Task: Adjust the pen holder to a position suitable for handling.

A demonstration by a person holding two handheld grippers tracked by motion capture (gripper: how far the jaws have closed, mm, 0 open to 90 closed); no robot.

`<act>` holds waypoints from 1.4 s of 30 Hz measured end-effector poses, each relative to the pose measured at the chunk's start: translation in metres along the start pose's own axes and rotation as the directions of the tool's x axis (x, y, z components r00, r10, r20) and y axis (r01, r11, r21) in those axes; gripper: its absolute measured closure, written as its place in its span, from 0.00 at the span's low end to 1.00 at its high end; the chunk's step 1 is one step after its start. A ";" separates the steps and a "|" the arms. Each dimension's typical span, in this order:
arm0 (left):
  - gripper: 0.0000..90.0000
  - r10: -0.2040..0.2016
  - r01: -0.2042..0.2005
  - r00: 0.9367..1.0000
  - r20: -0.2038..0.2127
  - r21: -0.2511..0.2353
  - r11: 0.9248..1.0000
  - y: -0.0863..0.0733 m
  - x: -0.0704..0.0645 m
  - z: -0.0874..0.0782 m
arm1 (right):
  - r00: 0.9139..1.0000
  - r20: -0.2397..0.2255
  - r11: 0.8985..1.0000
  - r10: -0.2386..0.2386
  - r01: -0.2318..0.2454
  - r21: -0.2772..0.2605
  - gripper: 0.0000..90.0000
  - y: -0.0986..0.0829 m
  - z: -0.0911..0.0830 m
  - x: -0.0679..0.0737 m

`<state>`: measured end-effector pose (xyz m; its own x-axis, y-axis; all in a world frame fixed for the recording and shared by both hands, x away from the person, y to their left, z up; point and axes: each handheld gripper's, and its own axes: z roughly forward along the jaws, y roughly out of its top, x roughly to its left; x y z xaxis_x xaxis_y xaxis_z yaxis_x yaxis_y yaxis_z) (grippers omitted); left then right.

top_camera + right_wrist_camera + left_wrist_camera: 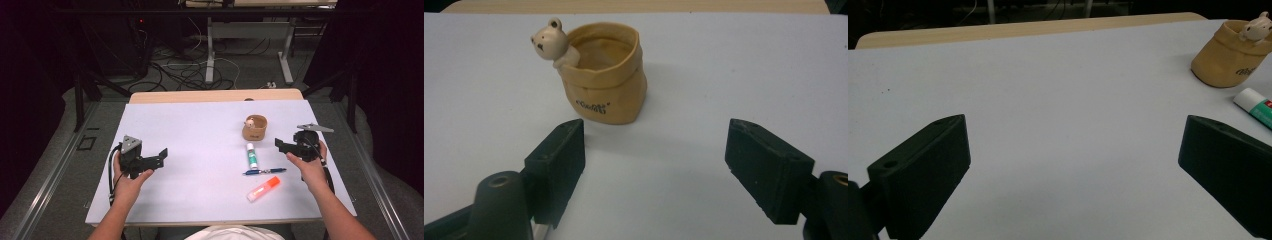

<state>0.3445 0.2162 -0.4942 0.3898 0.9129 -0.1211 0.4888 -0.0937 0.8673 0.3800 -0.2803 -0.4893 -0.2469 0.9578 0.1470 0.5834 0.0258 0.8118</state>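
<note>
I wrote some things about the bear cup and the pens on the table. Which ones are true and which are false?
1. The bear cup stands upright. True.
2. The glue stick is inside the cup. False: it lies on the table, in front of the cup.
3. The right gripper is open. True.
4. The left gripper holds the blue pen. False: it is open and holds nothing.
5. The orange highlighter lies nearest the person. True.

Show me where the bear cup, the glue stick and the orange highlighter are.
bear cup (pixel 606 80): right gripper view, its tan front wall.
glue stick (pixel 251 155): high view, middle of its white tube.
orange highlighter (pixel 263 188): high view, middle of its barrel.
</note>
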 end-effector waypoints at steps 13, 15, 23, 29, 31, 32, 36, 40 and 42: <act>0.00 0.005 -0.005 1.000 -0.006 0.004 1.000 -0.001 0.000 0.002 | 1.000 0.014 1.000 -0.007 0.007 0.000 0.28 0.047 0.019 0.008; 0.00 0.008 -0.008 1.000 -0.005 0.010 1.000 -0.001 0.000 0.002 | 1.000 0.010 1.000 0.001 -0.001 0.005 0.28 0.052 0.022 0.010; 0.00 0.009 -0.009 1.000 -0.005 0.012 1.000 -0.001 0.001 0.002 | 1.000 0.024 1.000 0.016 -0.016 0.011 0.27 0.066 0.030 0.010; 0.00 0.009 -0.009 1.000 -0.005 0.014 1.000 -0.002 0.001 0.003 | 1.000 0.022 1.000 0.016 -0.017 0.026 0.28 0.074 0.037 0.009; 0.00 0.009 -0.009 1.000 -0.005 0.015 1.000 -0.002 0.001 0.003 | 1.000 0.018 0.999 0.019 -0.019 0.033 0.29 0.076 0.040 0.011; 0.00 0.010 -0.010 1.000 -0.006 0.016 1.000 -0.002 0.002 0.003 | 1.000 0.015 0.999 0.019 -0.020 0.039 0.29 0.077 0.041 0.011; 0.00 0.010 -0.010 1.000 -0.006 0.019 1.000 -0.002 0.003 0.004 | 1.000 0.015 0.998 0.018 -0.019 0.056 0.32 0.080 0.049 0.012; 0.00 0.001 -0.001 1.000 -0.005 0.020 1.000 -0.002 0.003 0.004 | 1.000 0.016 0.997 0.016 -0.017 0.073 0.34 0.083 0.056 0.015; 0.00 0.001 -0.001 1.000 -0.004 0.022 1.000 -0.002 0.004 0.004 | 1.000 0.016 0.997 0.013 -0.014 0.080 0.34 0.083 0.058 0.016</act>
<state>0.3482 0.2181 -0.4988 0.3869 0.9145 -0.1182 0.5052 -0.1030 0.8568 0.4697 -0.2464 -0.4527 -0.2268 0.9625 0.1486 0.6472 0.0349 0.7615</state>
